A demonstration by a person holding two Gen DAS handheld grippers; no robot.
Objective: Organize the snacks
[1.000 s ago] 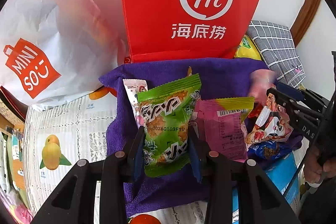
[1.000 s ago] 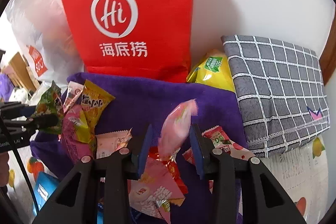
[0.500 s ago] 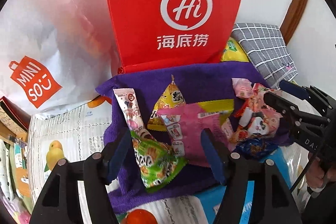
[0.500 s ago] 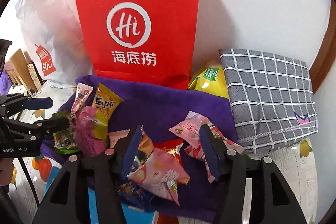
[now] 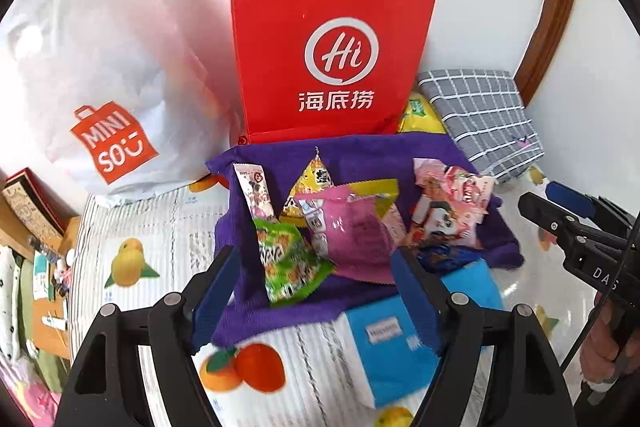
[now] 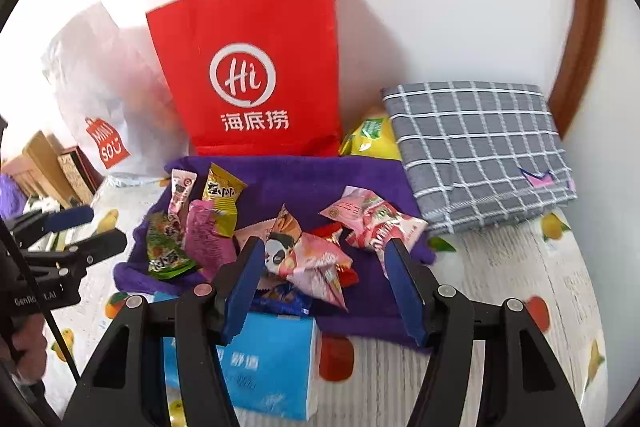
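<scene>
With both grippers drawn back above the purple towel (image 5: 360, 151), neither carries anything: the left gripper (image 5: 316, 279) has just been spreading its jaws and stands released, the green snack packet (image 5: 292, 263) lying loose on the cloth between and beyond its blue pads, untouched by either one; the right gripper (image 6: 324, 275) has likewise just been opening and is empty, the pink packets lying flat beneath it. The snacks sit in two heaps, which reads as a sort by kind. In the left wrist view the green packet, the pink-and-yellow packet (image 5: 352, 227), the yellow triangular packet (image 5: 314, 179) and the long white stick packet (image 5: 254, 191) cluster at about 10 o'clock from centre; the pink and red sweets with the panda wrapper (image 5: 440, 215) lie apart at 3 o'clock. The towel probably serves as the sorting mat, keeping the packets off the fruit-print table cover (image 5: 132, 259). The red paper bag (image 5: 332, 39) stands upright at 12 o'clock against the wall, touching the towel's far edge. Nothing shows its use. A blue tissue box (image 6: 272, 363) sits at 6 o'clock, the checked grey cloth (image 6: 476, 147) at 2 o'clock, off the mat. Judged from the lie, sorting is well along.
</scene>
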